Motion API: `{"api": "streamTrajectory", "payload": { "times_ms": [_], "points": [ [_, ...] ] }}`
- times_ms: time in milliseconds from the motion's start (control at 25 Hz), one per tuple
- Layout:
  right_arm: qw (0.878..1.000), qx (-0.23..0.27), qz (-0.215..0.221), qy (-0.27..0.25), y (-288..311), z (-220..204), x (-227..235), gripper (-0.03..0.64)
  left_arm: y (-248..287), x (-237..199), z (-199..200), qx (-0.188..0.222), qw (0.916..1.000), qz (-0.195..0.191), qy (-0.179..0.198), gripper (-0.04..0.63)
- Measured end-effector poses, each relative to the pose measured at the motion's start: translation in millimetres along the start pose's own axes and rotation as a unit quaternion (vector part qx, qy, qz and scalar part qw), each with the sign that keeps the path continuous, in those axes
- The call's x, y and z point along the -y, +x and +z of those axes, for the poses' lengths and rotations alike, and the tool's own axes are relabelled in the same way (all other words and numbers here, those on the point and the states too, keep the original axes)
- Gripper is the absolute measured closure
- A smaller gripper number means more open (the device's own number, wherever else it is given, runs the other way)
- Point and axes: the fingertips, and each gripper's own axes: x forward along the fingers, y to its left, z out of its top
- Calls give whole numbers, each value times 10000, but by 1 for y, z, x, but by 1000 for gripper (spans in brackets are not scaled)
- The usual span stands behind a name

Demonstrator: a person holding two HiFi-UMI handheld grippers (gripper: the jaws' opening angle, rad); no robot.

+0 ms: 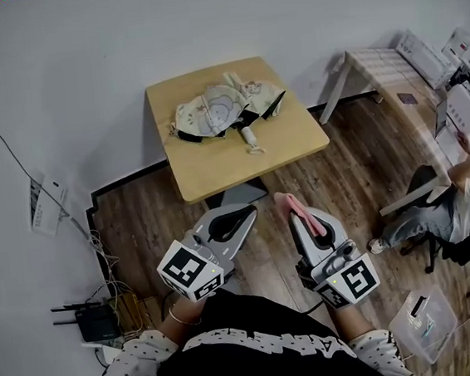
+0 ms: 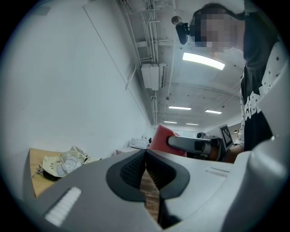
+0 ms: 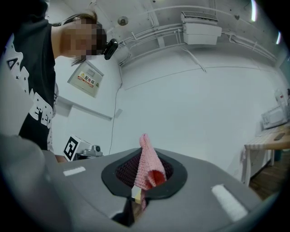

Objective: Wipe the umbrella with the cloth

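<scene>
Wiping not begun: the folded umbrella [image 1: 225, 109] lies untouched on the table [image 1: 217, 172] at twelve o'clock, well apart from both tools, the right gripper [image 1: 292, 204] clamping the pink cloth [image 1: 302, 212], the left gripper [image 1: 249, 212] closed, empty.

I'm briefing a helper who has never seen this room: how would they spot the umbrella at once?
Find the square wooden table beside the white wall. On its far half lies the umbrella, a crumpled cream bundle with cartoon print and black edging, its pale handle pointing toward the near edge. It is the only thing on that table.
</scene>
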Motion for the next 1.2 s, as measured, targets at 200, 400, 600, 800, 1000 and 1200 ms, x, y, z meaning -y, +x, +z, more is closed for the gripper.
{"api": "streamTrajectory", "payload": {
  "times_ms": [200, 400, 600, 800, 1000, 1200],
  "points": [
    [9999, -167, 6, -16, 46, -11, 3, 584, -3, -53, -1, -80, 9998, 105, -131, 594],
    [9998, -203, -37, 16, 92, -16, 9, 584, -2, -96, 5, -67, 9998, 50, -169, 594],
    [9997, -255, -31, -9, 137, -23, 10, 584, -13, -141, 10, -102, 9997, 114, -169, 594],
    [9992, -390, -29, -81, 172, -30, 3, 584, -19, -176, 10, -129, 9996, 102, -239, 594],
    [9974, -654, -202, -202, 187, -37, 10, 584, -8, -195, 6, -63, 9991, -81, -417, 594],
    [9958, -722, -497, -279, 186, -39, 20, 584, 4, -202, -5, -181, 9979, -274, -557, 594]
  ]
}}
